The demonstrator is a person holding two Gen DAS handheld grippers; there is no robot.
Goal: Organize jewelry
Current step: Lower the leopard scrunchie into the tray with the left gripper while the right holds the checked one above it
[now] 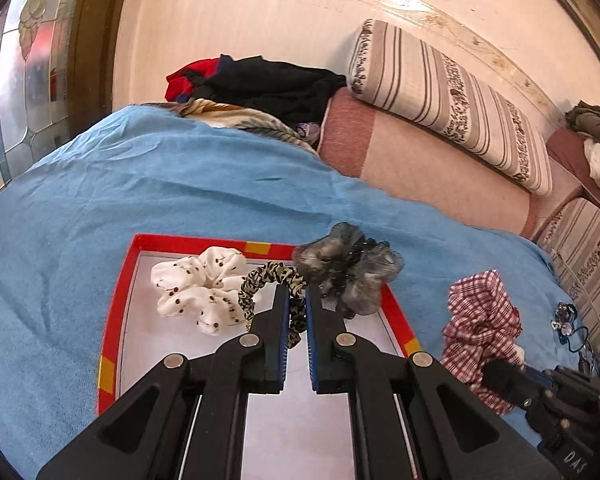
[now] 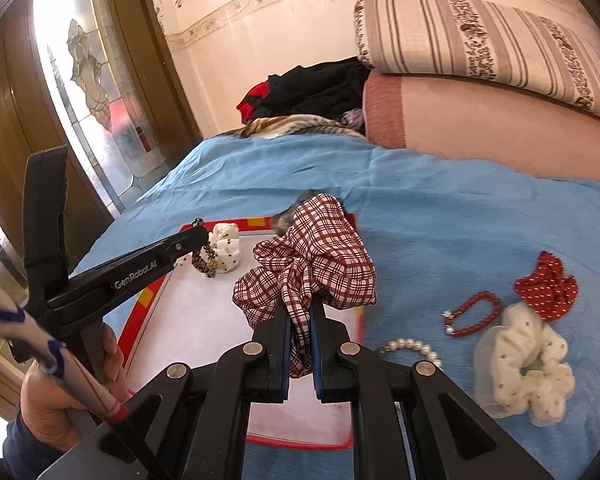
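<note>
Left wrist view
- Left gripper (image 1: 297,300) is seen closed on the leopard scrunchie (image 1: 268,280); the band is pinched between the blue pads and hangs over the tray (image 1: 116,320).
- The tray, red-rimmed with a white floor, lies on the blue blanket (image 1: 140,184).
- A white dotted scrunchie (image 1: 198,290) lies in the tray's far part, touching the leopard one.
- A grey scrunchie (image 1: 350,270) rests across the tray's far right rim, partly on the blanket.
- The plaid scrunchie (image 1: 482,328) is seen to the right of the tray, held by the right gripper (image 1: 500,372); its jaw state is hard to read from here.
- A small dark trinket (image 1: 566,322) lies on the blanket at far right; its kind cannot be told.
- A striped cushion (image 1: 452,96) and dark clothes (image 1: 268,84) are noted behind.

Right wrist view
- Right gripper (image 2: 300,312) is closed on the plaid scrunchie (image 2: 316,256), fabric nipped between the pads, above the tray's (image 2: 132,328) right edge.
- Left gripper (image 2: 204,240) is seen at left with the leopard scrunchie (image 2: 204,260) at its tip, over the tray, beside the white dotted scrunchie (image 2: 226,246).
- A hand (image 2: 56,400) grasps the left gripper's handle.
- On the blanket (image 2: 440,216) right of the tray: pearl bracelet (image 2: 414,348), red bead bracelet (image 2: 474,314), red dotted scrunchie (image 2: 548,286), cream scrunchie (image 2: 524,368). The last two touch.
</note>
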